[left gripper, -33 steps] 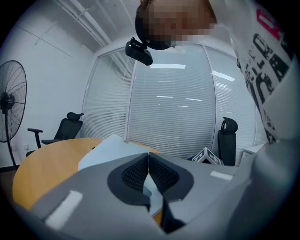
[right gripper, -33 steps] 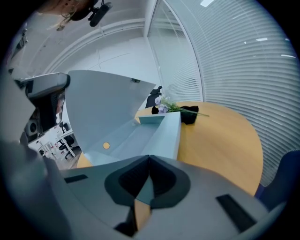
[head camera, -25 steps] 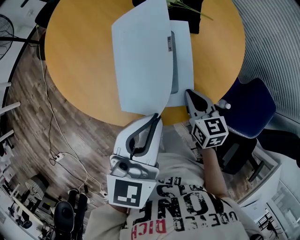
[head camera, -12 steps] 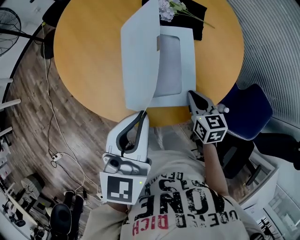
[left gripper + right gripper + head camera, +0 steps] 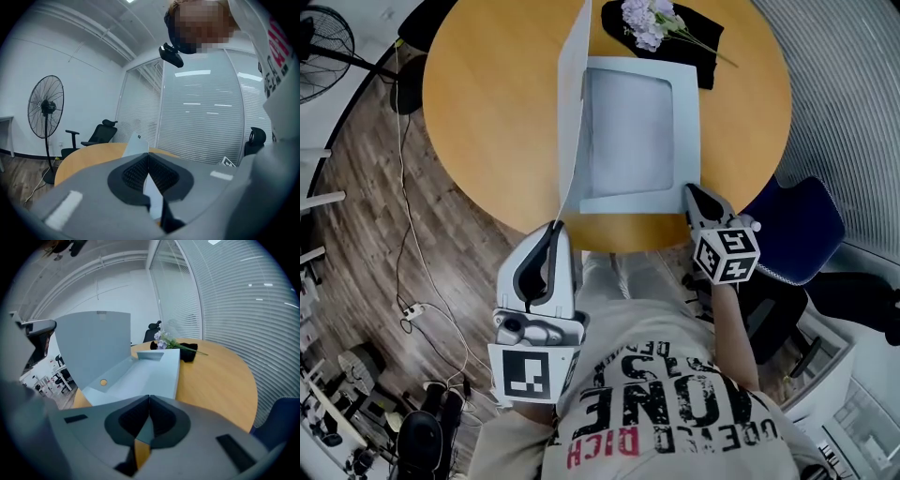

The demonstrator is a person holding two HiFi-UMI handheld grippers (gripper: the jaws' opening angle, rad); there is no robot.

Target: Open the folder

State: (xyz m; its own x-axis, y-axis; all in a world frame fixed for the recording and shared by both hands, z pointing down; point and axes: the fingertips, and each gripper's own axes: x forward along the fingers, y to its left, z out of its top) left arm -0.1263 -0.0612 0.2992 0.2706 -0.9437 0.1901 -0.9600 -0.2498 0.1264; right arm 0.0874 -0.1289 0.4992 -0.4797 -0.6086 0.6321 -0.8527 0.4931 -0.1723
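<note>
A pale grey folder lies on the round wooden table (image 5: 487,122), its base (image 5: 637,131) flat and its cover (image 5: 572,103) raised almost upright, seen edge-on. My left gripper (image 5: 557,225) is at the table's near edge, shut on the cover's near corner. In the left gripper view the thin cover (image 5: 136,144) runs out between the shut left gripper (image 5: 149,155). My right gripper (image 5: 690,190) is shut on the base's near right corner. The right gripper view shows the open base (image 5: 140,376) and the standing cover (image 5: 93,343) beyond the right gripper (image 5: 149,397).
Purple flowers (image 5: 649,21) lie on a black cloth (image 5: 698,52) at the table's far side. A blue chair (image 5: 797,225) stands close on the right. A fan (image 5: 319,56) and floor cables (image 5: 412,309) are on the left.
My left gripper has moved left with the cover, swinging it from leaning over the base to nearly upright. The right gripper has stayed on the base's corner.
</note>
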